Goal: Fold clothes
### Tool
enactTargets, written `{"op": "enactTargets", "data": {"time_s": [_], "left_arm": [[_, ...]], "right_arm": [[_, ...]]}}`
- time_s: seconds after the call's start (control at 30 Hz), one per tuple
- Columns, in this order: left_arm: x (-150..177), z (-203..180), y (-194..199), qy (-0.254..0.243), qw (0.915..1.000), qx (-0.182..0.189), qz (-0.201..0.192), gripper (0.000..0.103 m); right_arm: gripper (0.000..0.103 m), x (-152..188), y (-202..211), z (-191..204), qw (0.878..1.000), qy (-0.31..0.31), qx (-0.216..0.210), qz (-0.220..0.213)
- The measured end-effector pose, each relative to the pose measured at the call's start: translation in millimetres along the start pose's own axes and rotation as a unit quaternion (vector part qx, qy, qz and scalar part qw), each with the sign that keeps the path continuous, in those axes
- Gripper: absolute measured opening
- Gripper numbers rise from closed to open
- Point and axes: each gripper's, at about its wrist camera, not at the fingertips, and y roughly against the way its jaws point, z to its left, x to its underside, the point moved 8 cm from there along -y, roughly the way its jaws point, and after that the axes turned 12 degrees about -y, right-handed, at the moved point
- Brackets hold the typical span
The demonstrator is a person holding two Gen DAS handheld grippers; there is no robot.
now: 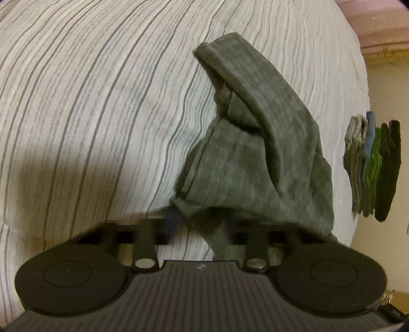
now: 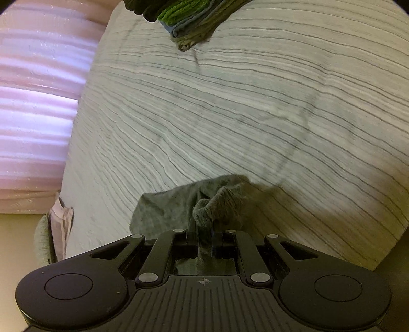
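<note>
A grey-green garment (image 1: 253,153) hangs bunched over the striped white bedsheet (image 1: 89,102). In the left wrist view it drapes over my left gripper (image 1: 202,227), whose jaws stand wide apart with a strip of cloth hanging between them. In the right wrist view the same garment (image 2: 179,206) is bunched just ahead of my right gripper (image 2: 204,242), whose jaws are close together and pinch a fold of it.
A stack of folded clothes (image 1: 373,163), grey, blue, green and dark, lies at the bed's edge; it also shows in the right wrist view (image 2: 186,15). A pink ribbed surface (image 2: 33,102) lies beyond the bed. A pale cloth (image 2: 60,227) hangs at the bed's corner.
</note>
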Motion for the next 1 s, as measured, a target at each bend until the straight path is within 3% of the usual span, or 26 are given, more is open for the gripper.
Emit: {"op": "enactTargets", "data": {"time_s": [0.07, 0.17, 0.37, 0.43, 0.53, 0.6, 0.67, 0.7, 0.83, 0.9, 1.0], "left_arm": [[-6, -5, 14, 0.003, 0.9998, 0.008, -0.020, 0.000], [-34, -21, 72, 0.000, 0.9962, 0.033, -0.080, 0.000], [-148, -53, 217, -0.050, 0.9707, 0.042, -0.231, 0.000], [-186, -72, 262, -0.074, 0.9571, 0.042, -0.277, 0.000], [-230, -107, 338, -0.119, 0.9264, 0.038, -0.355, 0.000], [-238, -124, 382, -0.134, 0.9077, 0.047, -0.395, 0.000], [-235, -135, 415, -0.145, 0.8919, 0.054, -0.425, 0.000], [-227, -135, 421, -0.146, 0.8894, 0.057, -0.429, 0.000], [-180, -126, 422, -0.144, 0.8910, 0.063, -0.426, 0.000], [-143, -108, 394, -0.129, 0.9063, 0.050, -0.399, 0.000], [-83, -60, 335, -0.077, 0.9430, 0.011, -0.324, 0.000]], "right_arm": [[0.007, -5, 0, 15, 1.000, 0.003, -0.013, 0.011], [0.007, -15, -6, 83, 0.997, 0.026, -0.063, 0.023], [0.006, -34, -17, 220, 0.983, 0.072, -0.162, 0.045], [0.006, -35, -14, 265, 0.975, 0.093, -0.195, 0.047], [0.006, -26, 0, 335, 0.960, 0.132, -0.242, 0.041], [0.006, -19, 10, 381, 0.948, 0.158, -0.273, 0.037], [0.006, -8, 24, 393, 0.937, 0.173, -0.300, 0.046], [0.006, -4, 28, 391, 0.936, 0.177, -0.301, 0.050], [0.006, 11, 29, 345, 0.939, 0.183, -0.285, 0.059], [0.006, 17, 24, 308, 0.946, 0.181, -0.261, 0.067], [0.006, 25, -4, 223, 0.967, 0.165, -0.176, 0.087]]}}
